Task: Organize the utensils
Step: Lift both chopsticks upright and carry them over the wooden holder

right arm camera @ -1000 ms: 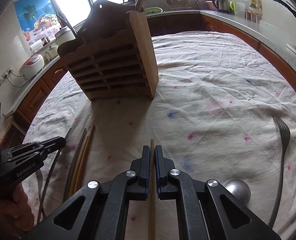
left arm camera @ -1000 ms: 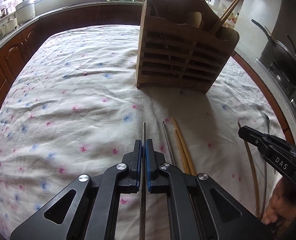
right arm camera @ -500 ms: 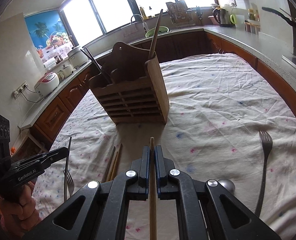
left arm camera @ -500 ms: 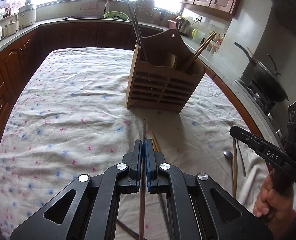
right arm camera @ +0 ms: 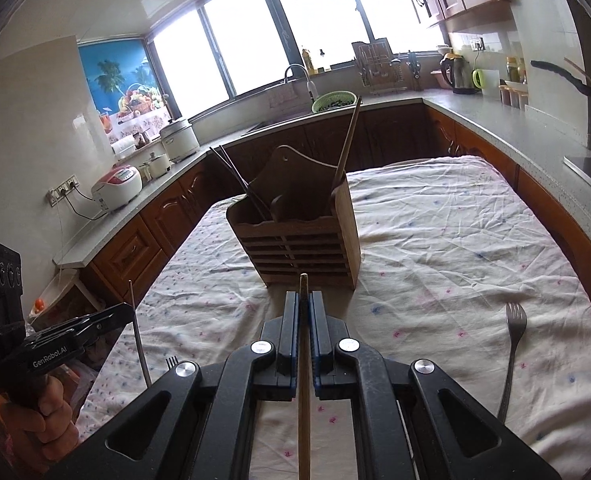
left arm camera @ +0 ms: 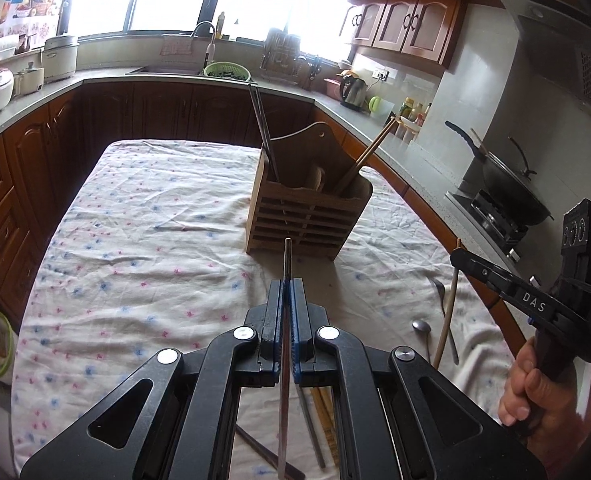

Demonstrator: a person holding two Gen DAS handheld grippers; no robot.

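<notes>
The slatted wooden utensil box stands on the flowery white cloth, with sticks poking up from it. A fork lies nearby. The left claw pinches a thin metal chopstick. The right claw pinches a smooth wooden chopstick.

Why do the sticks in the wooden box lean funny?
Nothing is broken. The wooden chopsticks and metal chopsticks just lean against the wooden box edges. The cloth is wrinkled, and a fork and spoon lie loose on it.
</notes>
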